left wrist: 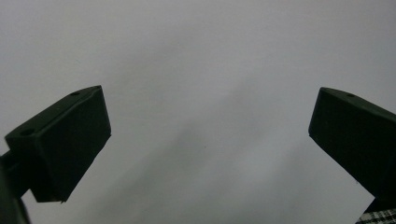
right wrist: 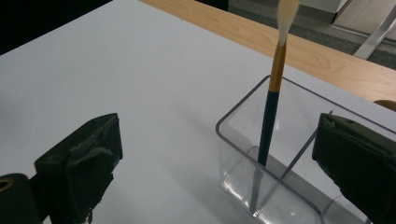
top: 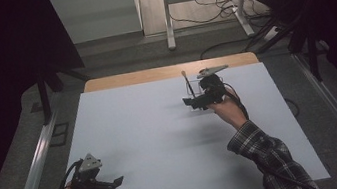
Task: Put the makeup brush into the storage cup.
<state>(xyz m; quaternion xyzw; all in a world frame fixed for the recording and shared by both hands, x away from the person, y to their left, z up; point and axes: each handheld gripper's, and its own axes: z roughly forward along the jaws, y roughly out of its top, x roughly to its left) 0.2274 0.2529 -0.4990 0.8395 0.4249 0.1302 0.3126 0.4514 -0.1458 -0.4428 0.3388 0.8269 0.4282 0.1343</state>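
Observation:
A clear plastic box (right wrist: 233, 154) with inner dividers stands on the white table top (right wrist: 140, 70). A brush (right wrist: 269, 121) with a dark handle, gold ferrule and pale tip leans upright in it. My right gripper (right wrist: 217, 163) is open, its jaws wide apart, with the box just ahead and toward the right-hand jaw. From above, the right gripper (top: 189, 102) sits at the far middle of the table beside the brush (top: 187, 84). My left gripper (top: 115, 184) rests near the front left edge. The left gripper (left wrist: 210, 140) is open, holds nothing and faces bare table top.
A wooden strip (top: 168, 72) runs along the table's far edge. Metal rails (top: 35, 165) flank both sides. A plaid sleeve (top: 266, 155) reaches in from the bottom right. Beyond the table are desk legs (top: 168, 18) and floor cables (top: 224, 10).

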